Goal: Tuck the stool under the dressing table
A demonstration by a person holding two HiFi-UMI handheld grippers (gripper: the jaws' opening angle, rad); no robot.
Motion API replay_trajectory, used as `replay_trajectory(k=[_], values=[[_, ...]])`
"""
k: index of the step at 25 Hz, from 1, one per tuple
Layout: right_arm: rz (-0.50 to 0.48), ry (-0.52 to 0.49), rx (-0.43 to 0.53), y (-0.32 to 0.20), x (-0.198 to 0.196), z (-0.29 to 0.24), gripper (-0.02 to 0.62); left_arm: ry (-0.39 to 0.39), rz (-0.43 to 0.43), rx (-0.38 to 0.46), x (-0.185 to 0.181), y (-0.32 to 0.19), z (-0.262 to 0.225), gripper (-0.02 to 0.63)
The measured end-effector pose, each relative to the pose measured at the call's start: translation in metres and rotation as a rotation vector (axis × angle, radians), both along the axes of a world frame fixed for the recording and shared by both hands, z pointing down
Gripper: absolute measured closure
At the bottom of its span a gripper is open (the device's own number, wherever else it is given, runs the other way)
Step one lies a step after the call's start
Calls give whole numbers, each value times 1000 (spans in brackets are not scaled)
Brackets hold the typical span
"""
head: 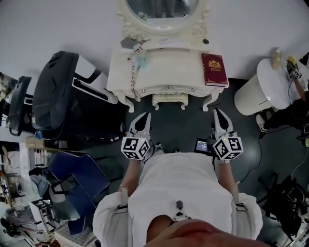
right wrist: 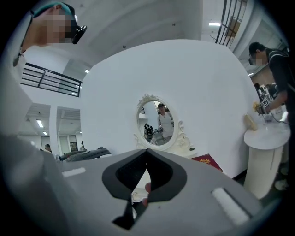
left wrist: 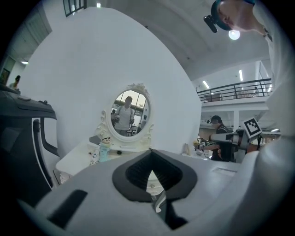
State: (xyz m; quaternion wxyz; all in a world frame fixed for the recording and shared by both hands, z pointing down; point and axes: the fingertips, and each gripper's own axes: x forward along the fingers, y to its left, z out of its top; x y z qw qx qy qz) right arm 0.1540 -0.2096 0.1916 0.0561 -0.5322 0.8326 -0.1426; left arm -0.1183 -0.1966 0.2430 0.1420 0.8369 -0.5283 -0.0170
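The white dressing table (head: 169, 70) stands against the wall under its oval mirror (head: 162, 9). A cream stool (head: 170, 100) sits between its front legs, mostly under the top. My left gripper (head: 146, 116) and right gripper (head: 216, 112) hover side by side in front of the table, both shut and holding nothing, apart from the stool. In the left gripper view the shut left gripper (left wrist: 150, 152) points level at the mirror (left wrist: 130, 114) and the table top (left wrist: 83, 159). The right gripper view has the shut right gripper (right wrist: 146, 152) facing the mirror (right wrist: 159, 122).
A red book (head: 214, 69) and a small doll (head: 140, 58) lie on the table top. A black machine (head: 55, 91) stands at the left, a white round side table (head: 270, 87) at the right, where a person (right wrist: 276, 69) works. A blue chair (head: 77, 178) is behind left.
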Motion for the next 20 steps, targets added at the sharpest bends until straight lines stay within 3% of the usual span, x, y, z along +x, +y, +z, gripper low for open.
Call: replay_trajectory(k=[6, 11, 20], values=[[28, -1, 31, 3, -51, -21, 589, -61, 65, 74, -15, -10, -30, 600], [-26, -5, 58, 14, -109, -35, 588, -14, 116, 80, -34, -8, -40, 600], [-39, 28, 0, 30, -163, -10, 588, 23, 238, 61, -24, 11, -29, 600]])
